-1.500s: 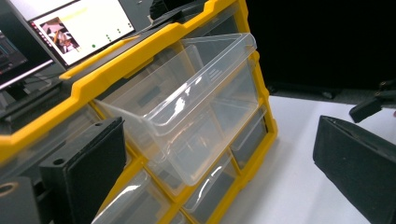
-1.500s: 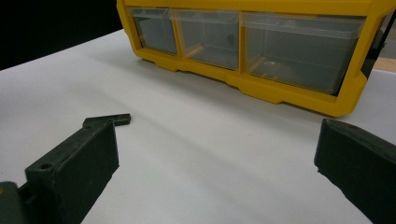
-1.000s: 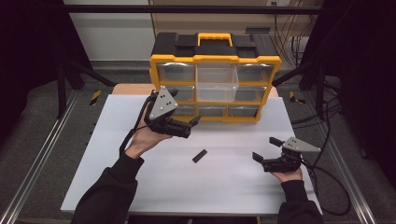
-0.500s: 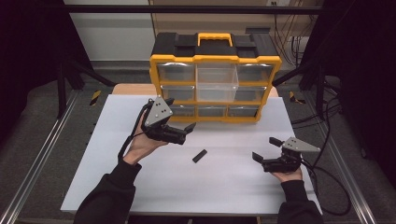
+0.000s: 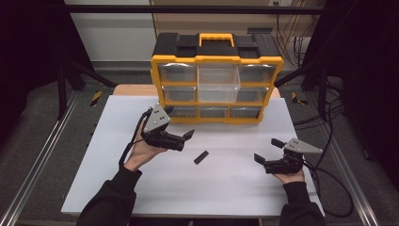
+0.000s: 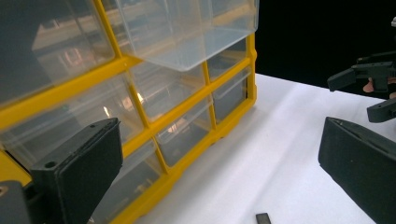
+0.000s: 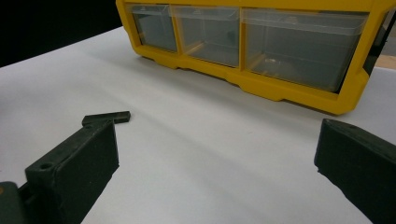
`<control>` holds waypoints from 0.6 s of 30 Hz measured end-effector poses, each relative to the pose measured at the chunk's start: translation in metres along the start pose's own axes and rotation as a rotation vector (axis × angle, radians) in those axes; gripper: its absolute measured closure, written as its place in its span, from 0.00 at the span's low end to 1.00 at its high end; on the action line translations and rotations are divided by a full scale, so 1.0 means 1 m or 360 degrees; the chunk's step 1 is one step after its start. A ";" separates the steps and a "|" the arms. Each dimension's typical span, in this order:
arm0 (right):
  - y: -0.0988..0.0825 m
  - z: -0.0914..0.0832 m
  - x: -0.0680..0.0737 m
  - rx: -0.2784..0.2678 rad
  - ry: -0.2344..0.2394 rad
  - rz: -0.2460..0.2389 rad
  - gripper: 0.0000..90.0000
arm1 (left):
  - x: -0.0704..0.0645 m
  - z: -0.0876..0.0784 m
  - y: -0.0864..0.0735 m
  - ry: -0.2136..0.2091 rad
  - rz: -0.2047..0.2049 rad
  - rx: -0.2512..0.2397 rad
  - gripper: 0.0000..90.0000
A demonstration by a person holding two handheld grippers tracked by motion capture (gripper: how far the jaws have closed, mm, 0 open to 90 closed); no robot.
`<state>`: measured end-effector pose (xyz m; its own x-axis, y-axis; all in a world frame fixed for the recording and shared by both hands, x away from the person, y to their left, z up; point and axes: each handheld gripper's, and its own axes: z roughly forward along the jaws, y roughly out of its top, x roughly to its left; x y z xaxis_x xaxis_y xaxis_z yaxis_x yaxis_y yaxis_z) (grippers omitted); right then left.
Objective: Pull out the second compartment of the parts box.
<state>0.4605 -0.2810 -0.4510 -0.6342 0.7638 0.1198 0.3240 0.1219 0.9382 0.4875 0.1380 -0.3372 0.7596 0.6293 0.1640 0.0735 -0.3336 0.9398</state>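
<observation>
A yellow and black drawer organizer [image 5: 216, 61] stands at the back of the white table, and its clear top middle drawer [image 5: 218, 84] is pulled out; I see that drawer [image 6: 187, 32] close up in the left gripper view. A small black flat piece [image 5: 201, 157] lies loose on the table [image 5: 226, 188]. My left gripper [image 5: 186, 140] hovers open just left of the piece, in front of the organizer's lower left drawers, jaws empty. My right gripper [image 5: 267, 150] rests open at the right, pointing left toward the piece [image 7: 107, 116]. The same piece [image 6: 263, 218] lies below the left jaws.
The organizer's bottom row of clear drawers [image 7: 261, 37] is closed. Metal rails [image 5: 37, 160] run along the table's sides. Cables [image 5: 329, 183] trail from the right gripper off the table's right edge. Open white surface lies between the two grippers.
My left gripper has come down and back from the organizer's front toward the black piece. The right gripper has not moved.
</observation>
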 end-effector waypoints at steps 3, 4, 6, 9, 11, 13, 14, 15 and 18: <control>0.000 0.000 0.000 -0.0001 -0.0002 -0.0001 0.00 | 0.000 0.001 -0.006 -0.0009 -0.0008 0.0016 0.00; 0.000 0.000 0.000 0.0000 0.0000 0.0002 0.00 | 0.000 0.002 -0.008 -0.0013 -0.0015 0.0019 0.00; 0.000 0.000 0.000 -0.0003 0.0001 0.0003 0.00 | 0.000 0.003 -0.011 -0.0015 -0.0017 0.0033 0.00; 0.000 0.000 0.000 -0.0002 0.0002 0.0001 0.00 | -0.001 0.005 -0.017 -0.0028 -0.0026 0.0052 0.00; 0.000 0.000 0.000 -0.0002 0.0002 0.0000 0.00 | -0.001 0.007 -0.021 -0.0036 -0.0040 0.0060 0.00; 0.000 0.000 0.000 -0.0004 0.0003 0.0000 0.00 | -0.002 0.009 -0.025 -0.0059 -0.0056 0.0067 0.00; 0.000 0.000 0.000 -0.0004 0.0003 0.0002 0.00 | -0.002 0.011 -0.027 -0.0064 -0.0057 0.0073 0.00; 0.000 0.000 0.000 -0.0005 0.0003 0.0002 0.00 | -0.003 0.012 -0.028 -0.0068 -0.0054 0.0086 0.00; 0.000 0.000 0.000 -0.0005 0.0003 0.0003 0.00 | -0.004 0.014 -0.032 -0.0083 -0.0056 0.0112 0.00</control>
<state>0.4605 -0.2812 -0.4509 -0.6351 0.7627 0.1222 0.3232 0.1187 0.9389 0.4911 0.1358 -0.3723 0.7883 0.6047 0.1138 0.1444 -0.3617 0.9210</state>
